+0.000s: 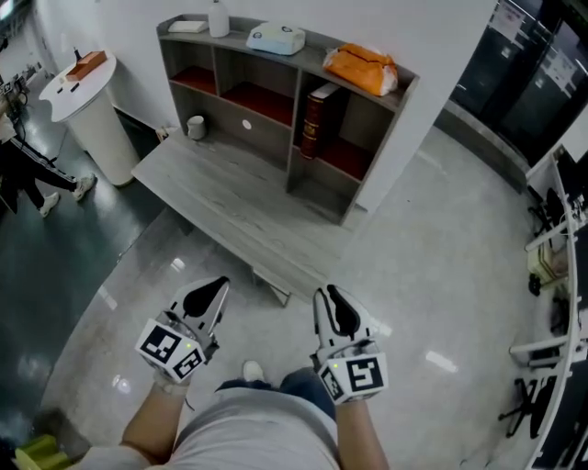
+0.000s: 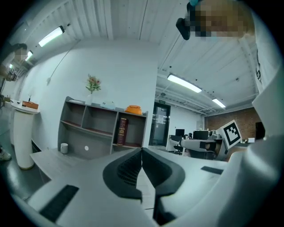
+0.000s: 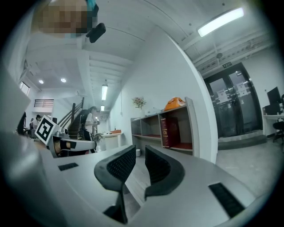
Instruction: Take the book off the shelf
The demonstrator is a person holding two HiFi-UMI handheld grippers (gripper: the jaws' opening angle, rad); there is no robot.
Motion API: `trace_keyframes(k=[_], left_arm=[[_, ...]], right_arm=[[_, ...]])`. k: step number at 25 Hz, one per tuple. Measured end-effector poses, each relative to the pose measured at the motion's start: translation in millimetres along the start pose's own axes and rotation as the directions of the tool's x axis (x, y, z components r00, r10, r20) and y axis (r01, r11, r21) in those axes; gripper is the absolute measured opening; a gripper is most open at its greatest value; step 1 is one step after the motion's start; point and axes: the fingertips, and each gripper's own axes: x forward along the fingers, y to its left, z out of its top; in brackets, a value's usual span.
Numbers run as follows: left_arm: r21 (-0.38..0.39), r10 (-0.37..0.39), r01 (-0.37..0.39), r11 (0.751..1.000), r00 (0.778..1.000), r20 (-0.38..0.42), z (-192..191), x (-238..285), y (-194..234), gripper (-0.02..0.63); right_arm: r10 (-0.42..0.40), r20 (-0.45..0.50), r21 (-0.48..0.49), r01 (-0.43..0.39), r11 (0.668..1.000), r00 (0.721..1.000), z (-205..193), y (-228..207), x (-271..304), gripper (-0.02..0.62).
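Observation:
A dark red book (image 1: 315, 121) stands upright in the right-hand compartment of a grey shelf unit (image 1: 294, 147), well ahead of both grippers. It also shows in the left gripper view as the book (image 2: 122, 131) and in the right gripper view as the book (image 3: 165, 132). My left gripper (image 1: 217, 288) is held low on the left, its jaws pressed together with nothing between them (image 2: 142, 153). On the right, my right gripper (image 1: 328, 299) is at about the same height. A narrow gap shows between its jaws, and the right gripper (image 3: 140, 156) holds nothing.
A low grey platform (image 1: 230, 211) lies in front of the shelf, with a white cup (image 1: 196, 126) at its back. An orange bag (image 1: 363, 69), a pale box (image 1: 276, 39) and a white bottle (image 1: 219, 18) sit on top. A round white stand (image 1: 87, 106) is at left, metal racks (image 1: 551, 275) at right.

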Motion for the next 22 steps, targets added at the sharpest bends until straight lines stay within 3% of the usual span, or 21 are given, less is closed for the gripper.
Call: trace_keyframes(k=[9,22], left_arm=[[-0.021,0.019,-0.019,1.0,1.0,-0.023,-5.0,46.6,31.6,0.015],[-0.013,0.169,-0.17,0.985,0.985,-0.016,16.9,171.7,59.4,0.017]], right_arm=[[0.006,-0.011,0.041,-0.006,0.999,1.0,-8.6,-36.2,49.2,0.074],[0.189,-0.048,0.058,-0.186,0.981,0.981,2.0,-127.3,141.9,0.074]])
